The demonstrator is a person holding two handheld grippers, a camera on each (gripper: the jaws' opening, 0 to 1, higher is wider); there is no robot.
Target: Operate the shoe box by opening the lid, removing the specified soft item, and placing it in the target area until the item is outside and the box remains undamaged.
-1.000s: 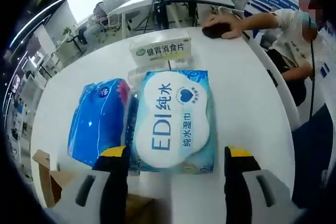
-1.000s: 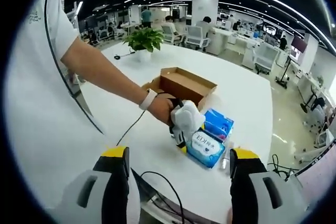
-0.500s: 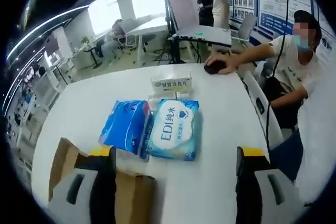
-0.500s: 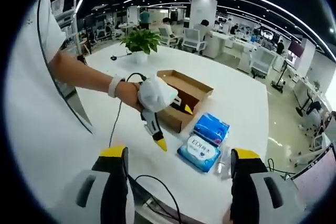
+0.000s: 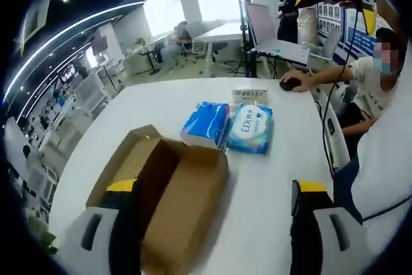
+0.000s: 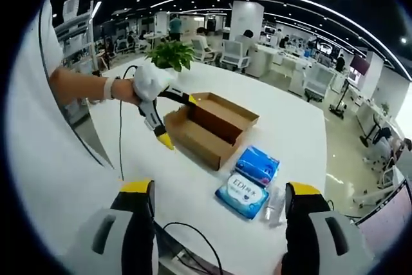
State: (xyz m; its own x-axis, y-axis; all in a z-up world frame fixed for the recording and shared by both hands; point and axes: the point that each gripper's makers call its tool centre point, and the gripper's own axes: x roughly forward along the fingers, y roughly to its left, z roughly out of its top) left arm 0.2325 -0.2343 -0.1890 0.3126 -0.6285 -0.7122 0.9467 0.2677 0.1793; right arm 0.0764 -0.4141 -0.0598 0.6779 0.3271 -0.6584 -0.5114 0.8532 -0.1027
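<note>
At the lower left of the left gripper view lies the shoe box [image 5: 168, 191], brown cardboard, open at the top, resting on the white table [image 5: 270, 185]; in the right gripper view it sits at the middle of the frame [image 6: 212, 123] with its lid flap folded out to one side. What is inside cannot be made out.

Just past the box lie two soft packs side by side, touching — a blue pack [image 5: 205, 123] nearer the box and a wet wipes pack [image 5: 250, 128] with a white label beside it. Behind them stands a small white card box [image 5: 249, 95], and in the right gripper view a clear item [image 6: 275, 203] lies by the wipes.

The left gripper [image 5: 214, 223] is raised above the near end of the box, its yellow-tipped jaws set wide apart and holding nothing. Seen from the right gripper view, it [image 6: 175, 118] hangs at the upper left, held in a hand [image 6: 132, 89] on an outstretched arm, jaws pointing down toward the box.

The right gripper [image 6: 219, 230] is held back, well apart from the box, its jaws spread wide and bare.

A potted plant [image 6: 172, 55] stands on the far end of the table. At the upper right of the left gripper view a seated person [image 5: 360, 78] rests a hand on a mouse [image 5: 291, 84].
</note>
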